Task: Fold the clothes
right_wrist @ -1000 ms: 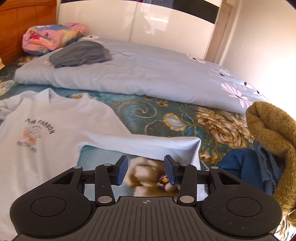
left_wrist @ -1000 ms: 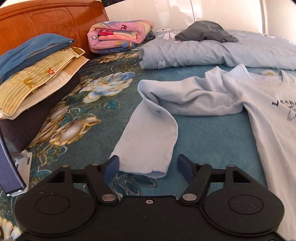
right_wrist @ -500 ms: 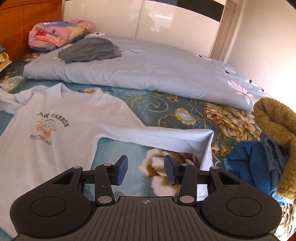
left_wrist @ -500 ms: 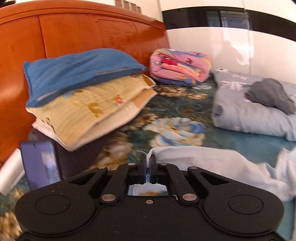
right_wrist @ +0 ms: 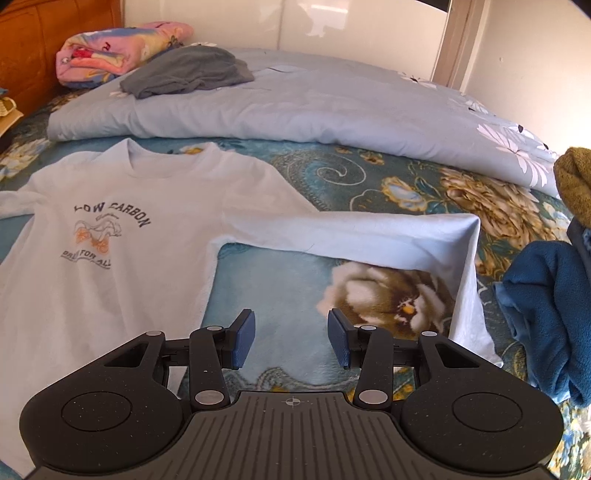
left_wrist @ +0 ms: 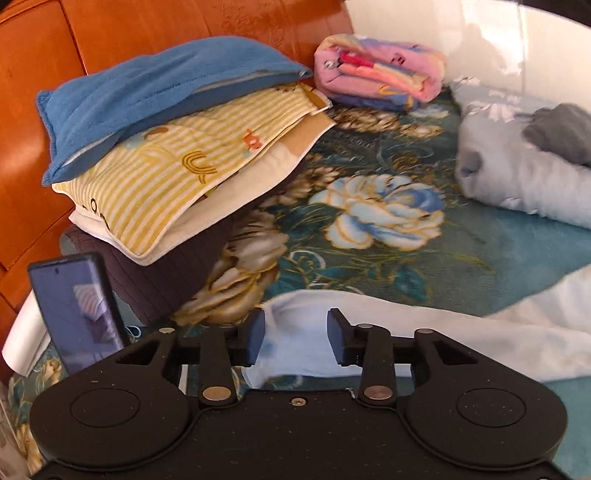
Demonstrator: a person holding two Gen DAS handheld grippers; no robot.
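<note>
A pale blue long-sleeved shirt with a "LOW CARBON" print lies face up on the floral bedspread. Its right sleeve runs out to the right and bends down at the cuff end. My right gripper is open and empty, above bare bedspread in the crook of that sleeve. In the left wrist view the shirt's left sleeve lies stretched across the bed. My left gripper is open, with the cuff end of the sleeve lying between its fingers.
Stacked pillows lean on the wooden headboard at left. A phone stands beside them. A folded pink blanket, a grey-blue duvet with a grey garment lie behind. Blue and mustard clothes pile at right.
My left gripper shut on the sleeve cuff, carried it out towards the headboard side and has now opened, leaving the sleeve stretched flat. My right gripper stayed open and drew back slightly.
</note>
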